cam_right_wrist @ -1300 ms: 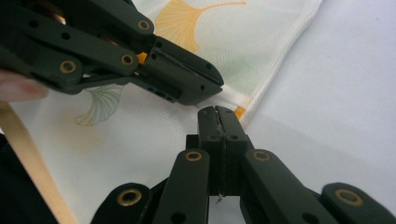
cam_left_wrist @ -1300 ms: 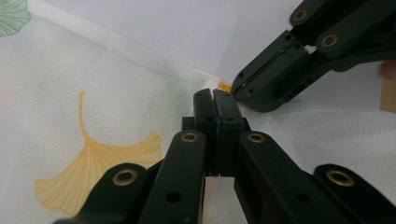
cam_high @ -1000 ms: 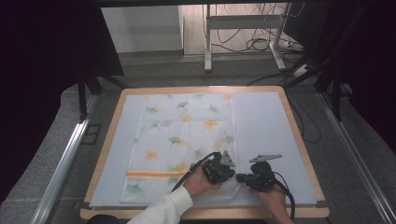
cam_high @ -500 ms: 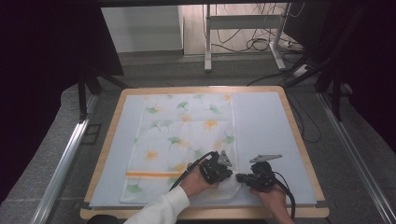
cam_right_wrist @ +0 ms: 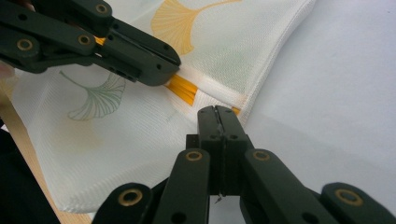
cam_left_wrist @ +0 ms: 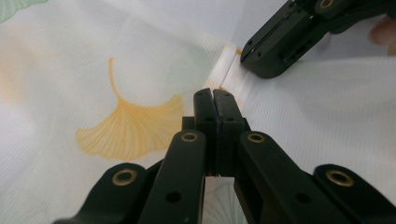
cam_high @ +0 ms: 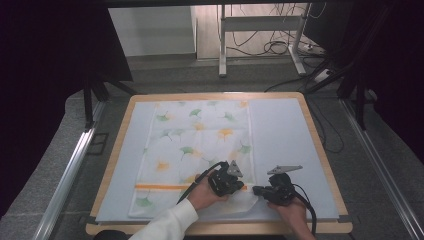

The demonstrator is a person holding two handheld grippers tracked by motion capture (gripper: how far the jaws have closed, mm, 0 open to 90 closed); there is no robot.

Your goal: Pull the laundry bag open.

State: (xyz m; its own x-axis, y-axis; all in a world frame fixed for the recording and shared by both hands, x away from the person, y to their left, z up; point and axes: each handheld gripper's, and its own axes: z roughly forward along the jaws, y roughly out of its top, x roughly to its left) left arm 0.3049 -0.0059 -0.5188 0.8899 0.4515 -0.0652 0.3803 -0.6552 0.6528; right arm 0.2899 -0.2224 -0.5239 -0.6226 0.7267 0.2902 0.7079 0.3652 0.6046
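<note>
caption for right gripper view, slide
Right gripper, fingers shut, at the edge of the white ginkgo-leaf print cloth.

Wood-edged table on grey carpet; white metal stand, loose cables behind; surroundings dark.

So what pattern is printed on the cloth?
White cloth with orange and green ginkgo leaves plus an orange stripe; clearest in the high view.

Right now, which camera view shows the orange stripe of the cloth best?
The high view: the orange stripe runs across the cloth near its front edge. The right gripper view shows a short piece beside the left gripper; the left gripper view, a tiny bit.
</note>
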